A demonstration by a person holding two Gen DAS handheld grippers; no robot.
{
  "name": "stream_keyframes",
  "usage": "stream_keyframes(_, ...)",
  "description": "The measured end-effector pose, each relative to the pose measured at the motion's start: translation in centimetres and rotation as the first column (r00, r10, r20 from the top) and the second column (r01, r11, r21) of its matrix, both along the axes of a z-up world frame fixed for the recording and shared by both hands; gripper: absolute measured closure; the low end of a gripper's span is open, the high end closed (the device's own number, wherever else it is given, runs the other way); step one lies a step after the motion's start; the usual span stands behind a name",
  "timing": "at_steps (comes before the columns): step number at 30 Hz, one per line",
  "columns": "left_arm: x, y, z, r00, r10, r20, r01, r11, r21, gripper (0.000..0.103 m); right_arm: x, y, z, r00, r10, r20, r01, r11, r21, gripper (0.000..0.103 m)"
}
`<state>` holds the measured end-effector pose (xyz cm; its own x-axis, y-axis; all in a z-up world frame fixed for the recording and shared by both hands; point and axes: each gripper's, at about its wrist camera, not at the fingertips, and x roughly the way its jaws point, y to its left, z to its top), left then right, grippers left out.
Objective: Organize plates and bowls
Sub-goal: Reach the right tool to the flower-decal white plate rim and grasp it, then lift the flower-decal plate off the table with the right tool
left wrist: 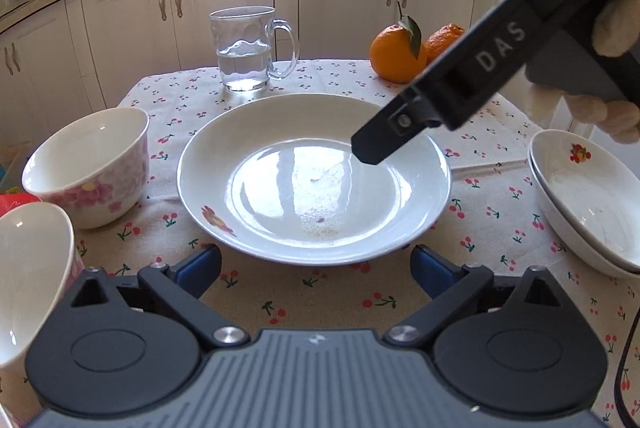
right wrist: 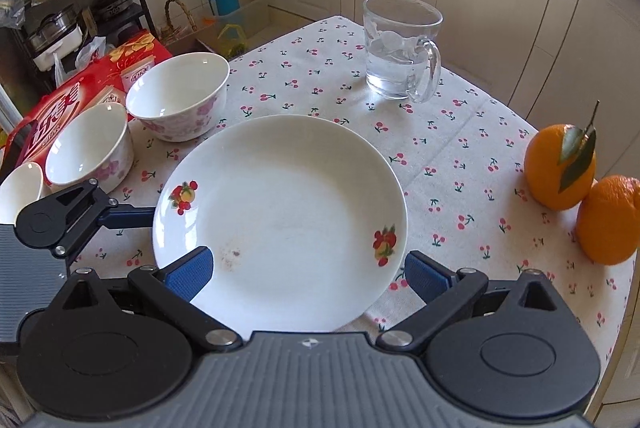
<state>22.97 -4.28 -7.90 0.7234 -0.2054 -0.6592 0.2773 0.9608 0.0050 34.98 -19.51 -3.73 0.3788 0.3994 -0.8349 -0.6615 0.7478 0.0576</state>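
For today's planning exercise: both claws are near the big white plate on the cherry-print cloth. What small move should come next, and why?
Probably ease the right claw forward and down until its blue pads straddle the near rim of the plate, then close. Its jaws stand open and empty, the rim lies just ahead between them, and the plate is bare. The left claw is open and empty too.

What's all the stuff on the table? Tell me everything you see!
Round white plate with fruit prints: one, table middle.
White stacked dishes with fruit print: two, beside the plate.
White bowls with pink flowers: two, opposite side.
Clear glass mug of water: one, far end.
Oranges: two, table edge.
Red box: one, behind bowls.
Left gripper: black, blue fingers, open.
Right gripper: same, open over plate's rim.
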Motion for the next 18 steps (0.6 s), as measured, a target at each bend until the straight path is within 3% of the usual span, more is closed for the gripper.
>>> stream_keyframes(9,0.6,0.1,-0.2,1.0,0.008,0.008,-0.008,1.0,0.0,0.005,5.1,1.0,-1.6,0.997,0.05,-0.066,-0.05,0.999,0.002,0.0)
stream_keyframes(18,0.5,0.1,-0.4,1.0,-0.002,0.011,0.002,1.0,-0.001,0.007,8.4,1.5,-2.7,0.984,0.126,-0.126,-0.117,0.99,0.079,0.005)
